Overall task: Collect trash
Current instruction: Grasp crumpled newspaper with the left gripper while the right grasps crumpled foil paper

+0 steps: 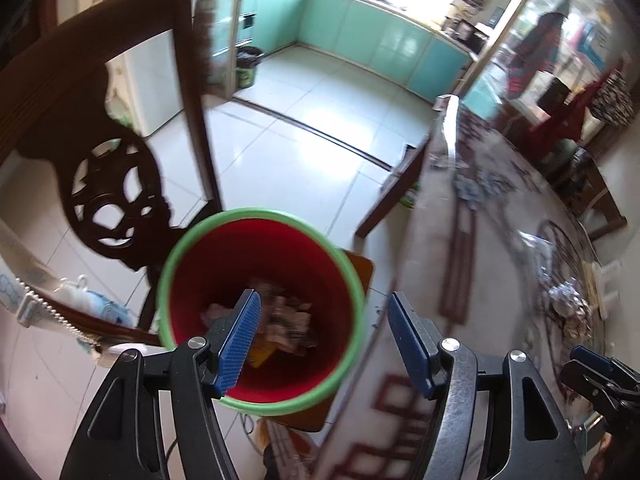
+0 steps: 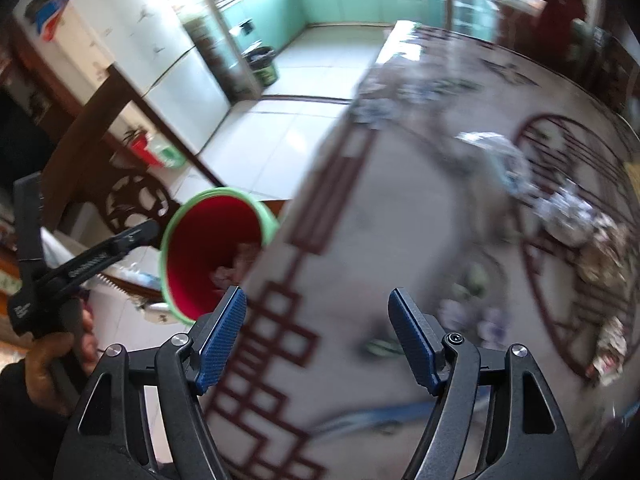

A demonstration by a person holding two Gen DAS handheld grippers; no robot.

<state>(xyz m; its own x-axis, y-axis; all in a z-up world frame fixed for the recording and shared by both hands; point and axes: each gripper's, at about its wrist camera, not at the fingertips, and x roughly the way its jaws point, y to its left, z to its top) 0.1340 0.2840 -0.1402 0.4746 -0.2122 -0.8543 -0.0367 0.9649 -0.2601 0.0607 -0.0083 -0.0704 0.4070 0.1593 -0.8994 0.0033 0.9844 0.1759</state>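
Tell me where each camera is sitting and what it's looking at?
Left wrist view: sits on the left tongs, looking down into the red bin beside the table; both blue fingers show, open and empty, with the right tongs at the edge.
Right wrist view: sits on the right tongs, looking down over the table; its open, empty fingers show, plus the left tongs and the hand holding them.
Both share the red bin, the table and the crumpled trash.
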